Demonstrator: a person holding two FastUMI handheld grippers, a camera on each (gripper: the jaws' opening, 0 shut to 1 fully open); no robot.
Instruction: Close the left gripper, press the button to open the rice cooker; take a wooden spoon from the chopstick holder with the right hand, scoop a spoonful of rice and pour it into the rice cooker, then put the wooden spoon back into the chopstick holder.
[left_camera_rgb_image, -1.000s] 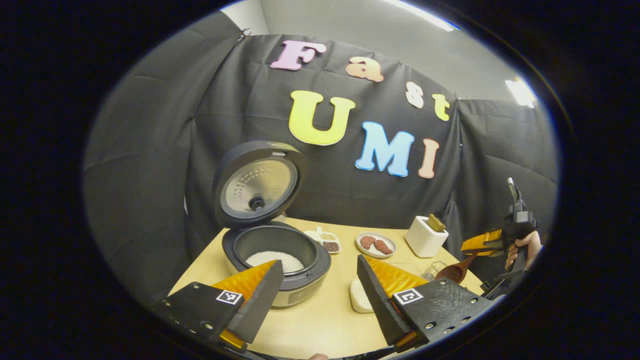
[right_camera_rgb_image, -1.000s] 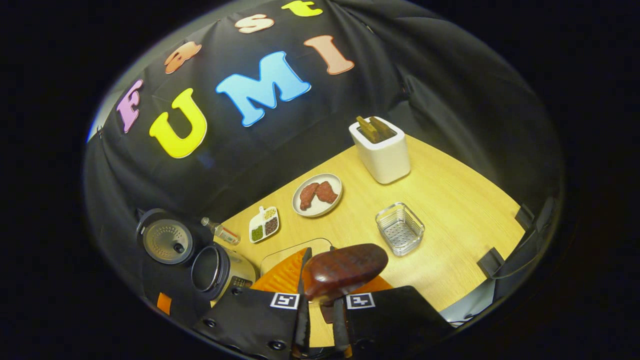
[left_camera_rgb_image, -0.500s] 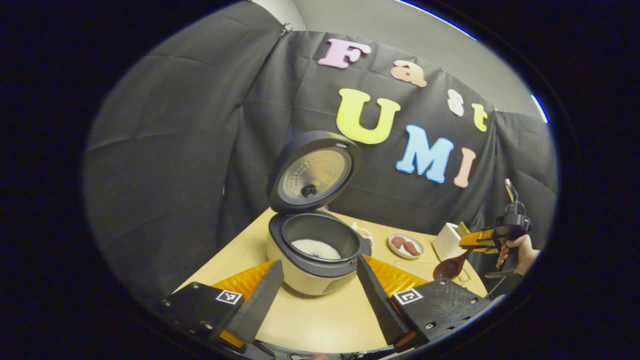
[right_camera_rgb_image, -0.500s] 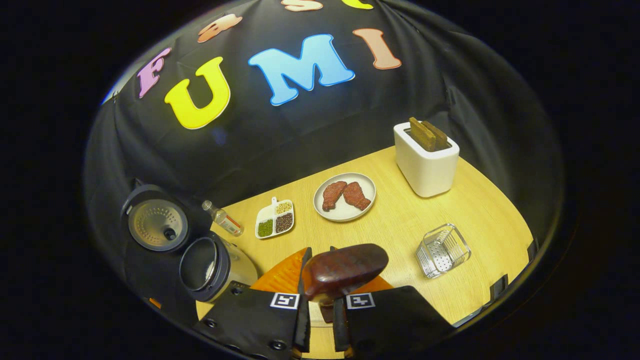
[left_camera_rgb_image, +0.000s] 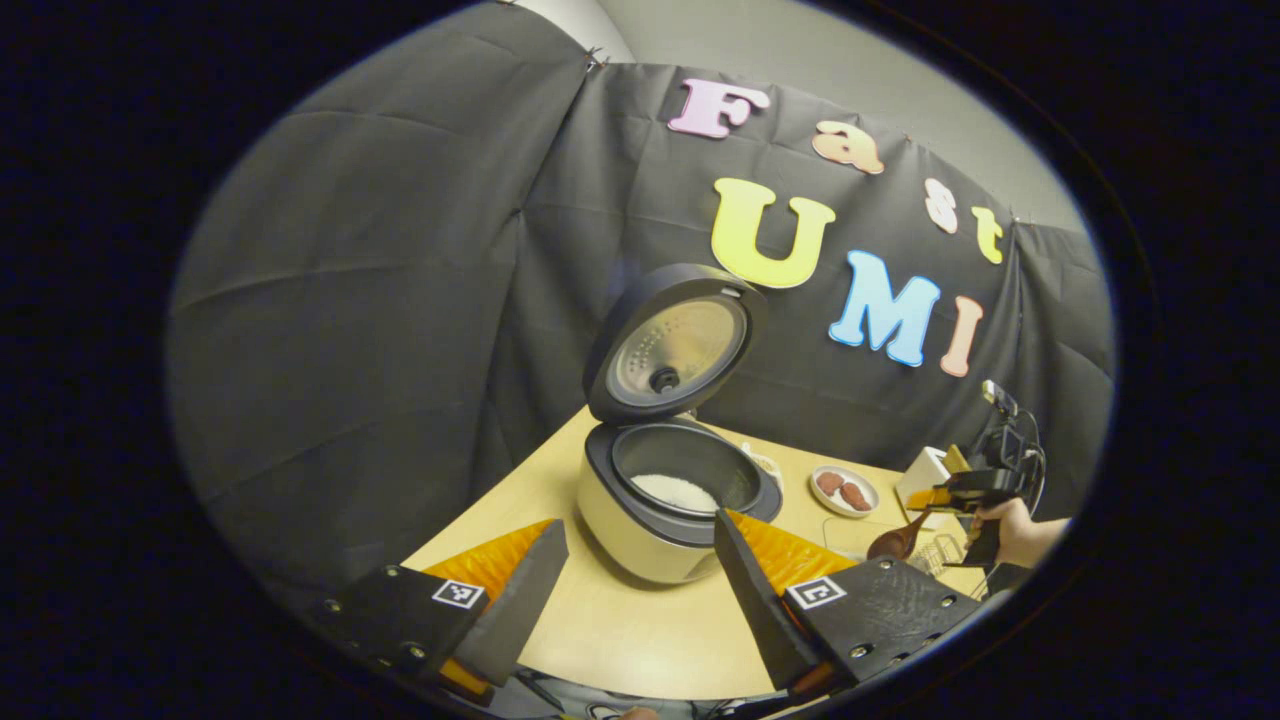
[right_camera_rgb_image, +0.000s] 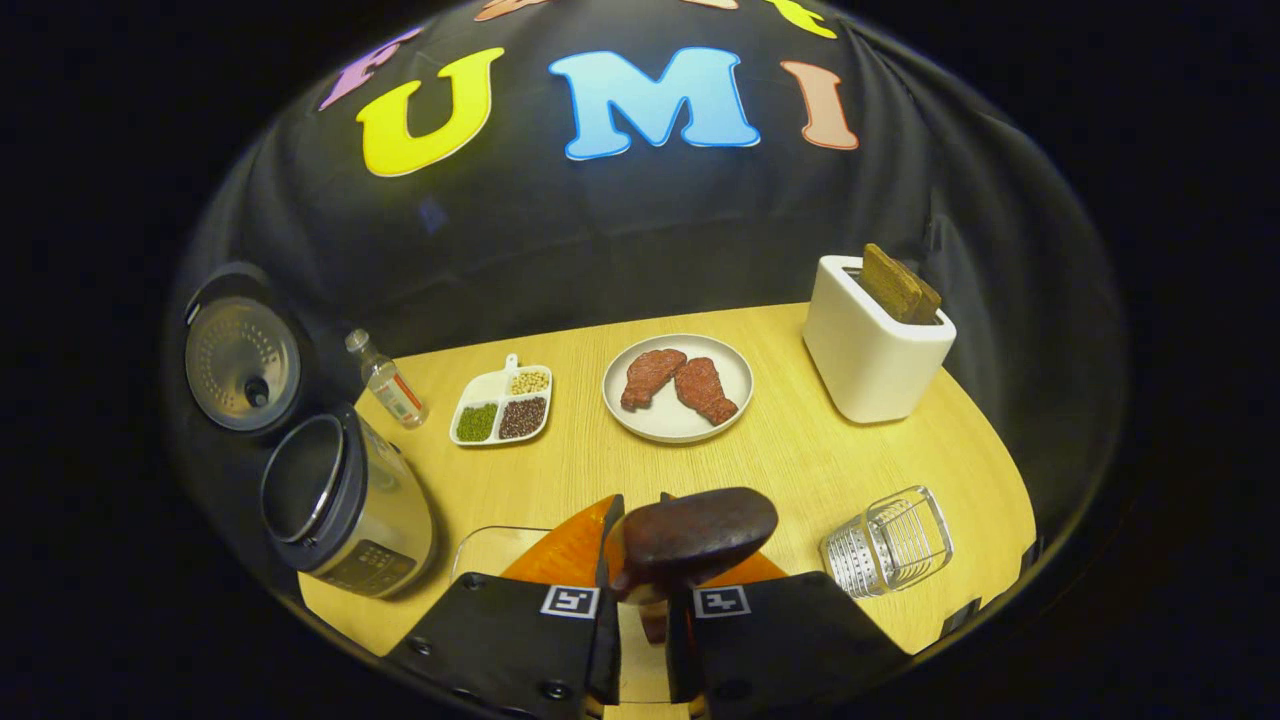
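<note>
Dark glossy wooden spoon (right_camera_rgb_image: 690, 535) clamped in right gripper (right_camera_rgb_image: 640, 625) jaws; left gripper (left_camera_rgb_image: 640, 580) jaws wide, empty.

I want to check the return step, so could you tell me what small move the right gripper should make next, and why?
Probably carry the wooden spoon right and lower it into the clear chopstick holder. The right gripper grips its handle, the rice cooker stands open with rice inside, and the spoon's bowl seems empty.
</note>
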